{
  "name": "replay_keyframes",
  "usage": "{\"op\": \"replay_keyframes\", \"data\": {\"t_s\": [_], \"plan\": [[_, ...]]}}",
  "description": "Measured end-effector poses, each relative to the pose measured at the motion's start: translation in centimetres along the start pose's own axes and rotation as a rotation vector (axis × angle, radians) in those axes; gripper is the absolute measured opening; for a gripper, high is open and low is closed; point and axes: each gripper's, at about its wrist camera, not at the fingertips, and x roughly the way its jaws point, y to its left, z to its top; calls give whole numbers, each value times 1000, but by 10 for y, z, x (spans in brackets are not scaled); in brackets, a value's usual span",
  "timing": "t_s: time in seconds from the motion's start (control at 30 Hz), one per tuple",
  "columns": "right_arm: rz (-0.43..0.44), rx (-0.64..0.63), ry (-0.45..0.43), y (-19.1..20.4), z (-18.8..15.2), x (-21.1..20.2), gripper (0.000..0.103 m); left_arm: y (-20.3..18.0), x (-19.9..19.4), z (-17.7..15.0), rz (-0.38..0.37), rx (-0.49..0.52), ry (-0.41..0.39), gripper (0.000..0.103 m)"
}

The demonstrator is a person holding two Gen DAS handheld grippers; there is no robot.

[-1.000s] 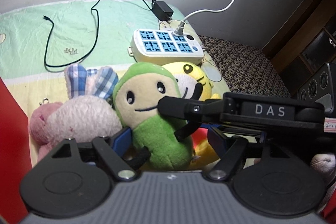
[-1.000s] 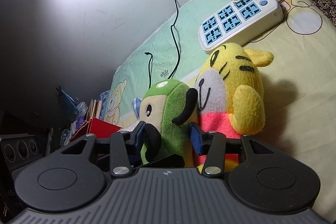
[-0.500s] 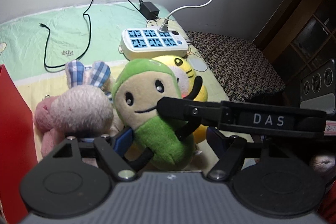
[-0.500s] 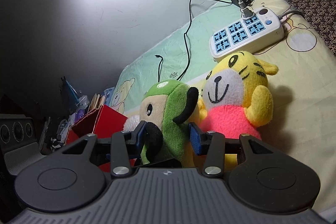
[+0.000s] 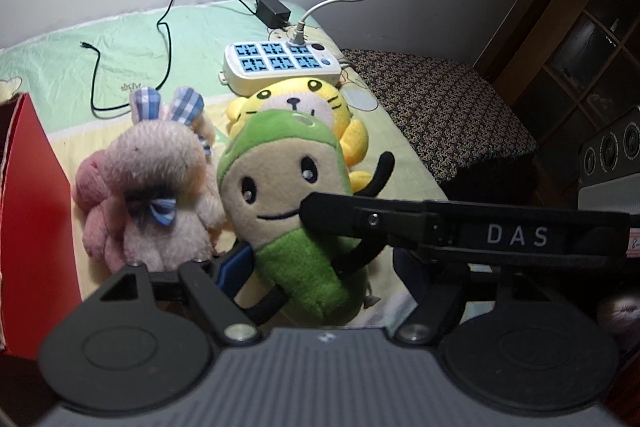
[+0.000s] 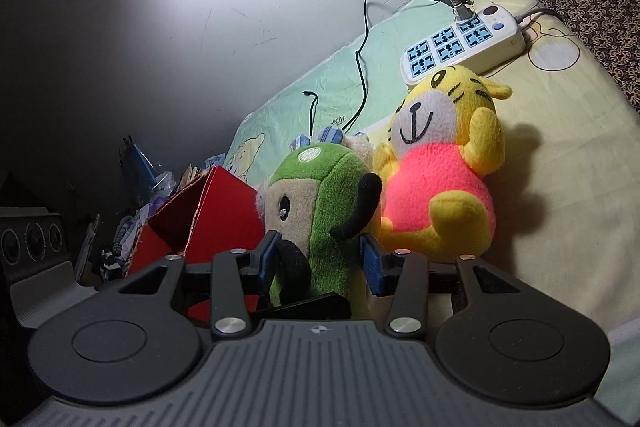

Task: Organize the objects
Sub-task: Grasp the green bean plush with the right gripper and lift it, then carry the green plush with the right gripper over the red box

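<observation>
The green plush toy stands upright on the bed, clamped at its lower body between the blue pads of the right tool. In the left wrist view the same toy faces the camera, with the right tool's black finger across its chin. The left tool stands wide apart around it, one blue pad beside the toy's flank; the other pad is hidden, so nothing is gripped there. A yellow tiger plush leans just behind, a pink bunny plush sits beside, near a red box. A white power strip lies farther back.
</observation>
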Motion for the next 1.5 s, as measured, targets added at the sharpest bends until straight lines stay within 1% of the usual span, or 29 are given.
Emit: {"op": "replay_keyframes", "data": {"t_s": [0.2,0.4,0.67,0.83,1.0,1.13,1.23,1.33,1.5], "plan": [[-1,-14,19,9,-15,-4,46,2,-13,-15,4,-17,-1,76],[12,-42,46,23,-27,-3,46,4,-29,-30,26,-41,-14,76],[74,-90,71,45,-38,3,46,16,-60,-47,67,-74,-66,76],[101,-123,84,66,-45,9,46,30,-81,-56,74,-101,-98,76],[120,-153,57,92,-48,9,46,44,-106,-57,67,-75,-139,76],[140,-131,29,114,-49,15,46,63,-131,-55,55,-61,-181,76],[155,-144,0,135,-47,22,46,81,-150,-52,44,-54,-216,76],[167,-158,-22,157,-46,32,46,99,-169,-48,55,-32,-246,76],[186,-211,-49,195,-42,57,47,134,-195,-40,78,-29,-295,76]]}}
